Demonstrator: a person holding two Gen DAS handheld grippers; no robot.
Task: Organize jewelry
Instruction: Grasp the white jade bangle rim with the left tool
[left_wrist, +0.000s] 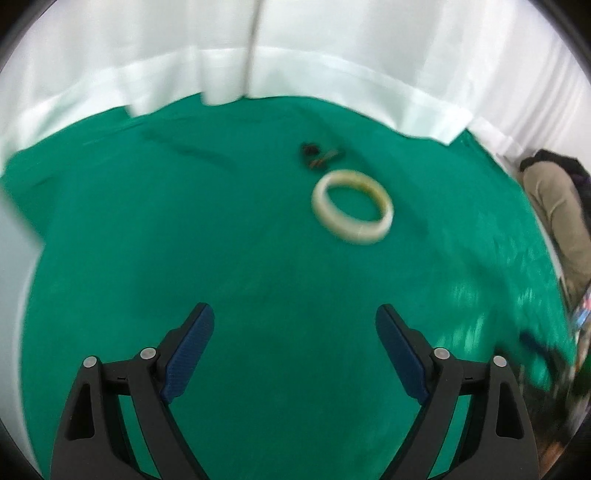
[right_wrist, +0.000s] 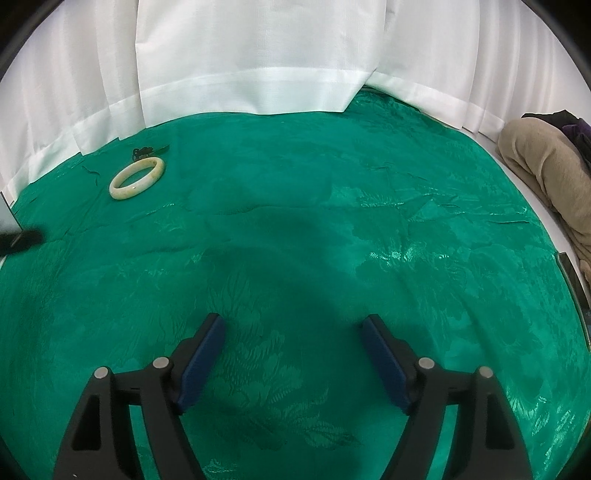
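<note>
A cream-white bangle (left_wrist: 352, 211) lies flat on the green patterned cloth (left_wrist: 184, 229), ahead and slightly right of my left gripper (left_wrist: 295, 315), which is open with nothing between its blue pads. Just beyond the bangle sits a small dark piece of jewelry (left_wrist: 320, 155), blurred. In the right wrist view the same bangle (right_wrist: 136, 178) and the dark piece (right_wrist: 149, 150) lie far off at the upper left. My right gripper (right_wrist: 293, 325) is open over bare cloth (right_wrist: 295, 221), holding nothing. A dark blurred shape (right_wrist: 22, 240) at the left edge looks like part of the other gripper.
White curtains (right_wrist: 258, 55) hang down onto the cloth's far edge. A beige bundle of fabric (right_wrist: 546, 173) with something dark on top lies at the right, off the green cloth. Cloth edge and clutter show at the far right of the left wrist view.
</note>
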